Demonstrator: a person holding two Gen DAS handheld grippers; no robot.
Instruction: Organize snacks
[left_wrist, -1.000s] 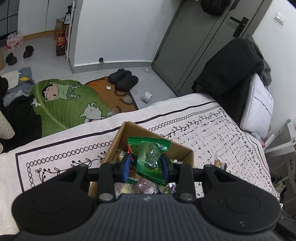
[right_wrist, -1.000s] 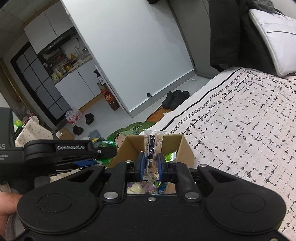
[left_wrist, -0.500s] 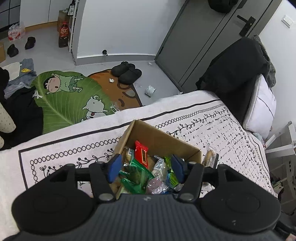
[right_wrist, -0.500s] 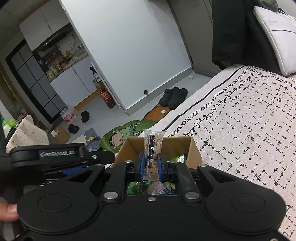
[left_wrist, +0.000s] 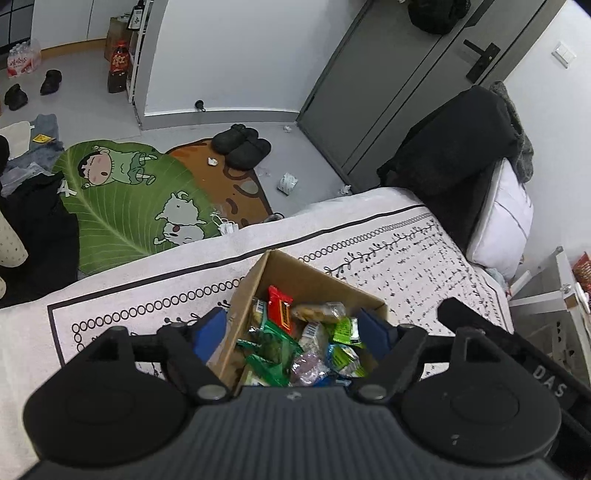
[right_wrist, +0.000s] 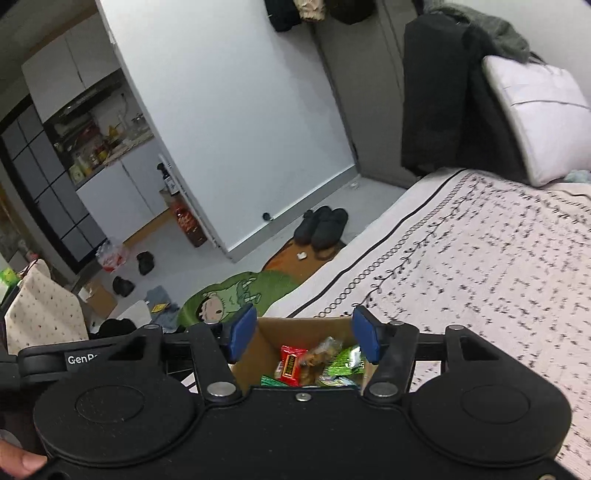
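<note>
A brown cardboard box (left_wrist: 295, 275) sits on the patterned bedspread and holds several wrapped snacks. Among them are a red packet (left_wrist: 279, 309), green packets (left_wrist: 273, 347) and a clear-wrapped pastry (left_wrist: 317, 312). My left gripper (left_wrist: 293, 330) hovers over the box, jaws opening, with nothing pinched between its blue pads. In the right wrist view the same box (right_wrist: 266, 339) lies just under my right gripper (right_wrist: 304, 338), whose jaws are also opening with nothing held. The red packet (right_wrist: 291, 365) and the pastry (right_wrist: 321, 350) rest inside.
The bedspread (left_wrist: 388, 251) stretches right toward a pillow (left_wrist: 511, 218) with dark clothes (left_wrist: 443, 155) draped over it. Beyond the bed edge lie a green cartoon rug (left_wrist: 122, 195), black slippers (left_wrist: 242, 144) and a grey door (left_wrist: 388, 74). A thumb (right_wrist: 22, 461) shows at the lower left.
Both grippers let go of their snacks: the left dropped a green packet and the right a clear-wrapped bar into the box. Both jaws widened and both grippers rose a little.
</note>
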